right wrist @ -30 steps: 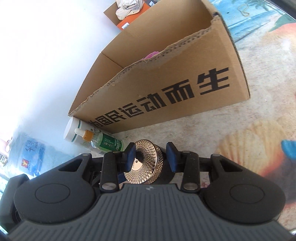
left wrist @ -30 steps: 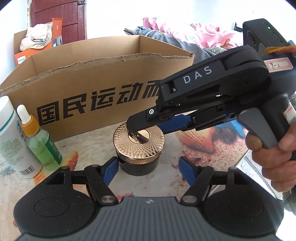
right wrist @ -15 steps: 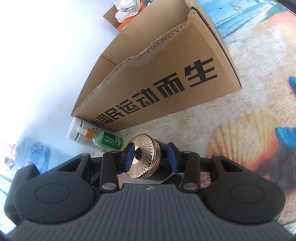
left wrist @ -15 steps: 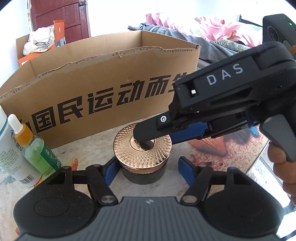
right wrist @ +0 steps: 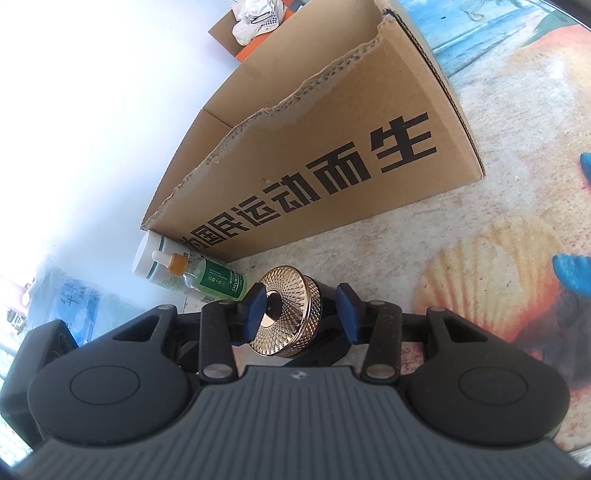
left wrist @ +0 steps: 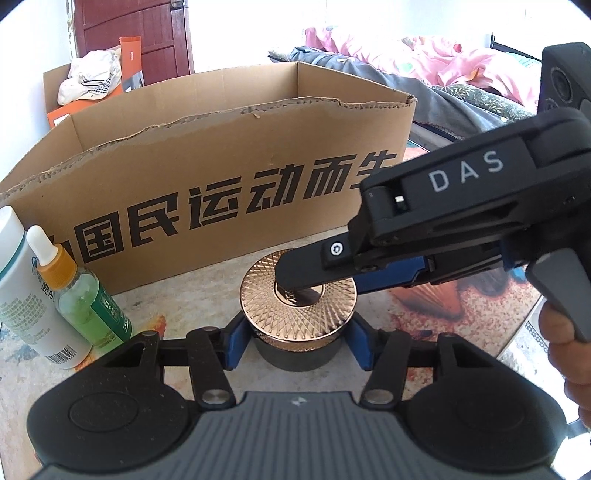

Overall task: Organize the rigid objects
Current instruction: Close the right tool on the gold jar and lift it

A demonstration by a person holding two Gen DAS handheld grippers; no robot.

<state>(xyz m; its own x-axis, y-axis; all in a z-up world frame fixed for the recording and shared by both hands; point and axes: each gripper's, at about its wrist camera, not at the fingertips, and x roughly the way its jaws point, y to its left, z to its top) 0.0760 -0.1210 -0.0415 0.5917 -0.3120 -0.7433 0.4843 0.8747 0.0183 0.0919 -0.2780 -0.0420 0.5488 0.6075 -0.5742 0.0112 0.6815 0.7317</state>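
Gold-lid jar (left wrist: 298, 314) btwn left hand-held gripper (left wrist: 297, 343) pads, by cardboard box (left wrist: 207, 173).

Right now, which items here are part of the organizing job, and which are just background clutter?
Job in hand: gold-lidded jar; cardboard box behind it; probably also the white tube and green dropper bottle standing beside the box.
Lying about: orange box with a white cap on it; pink bedding; red door.
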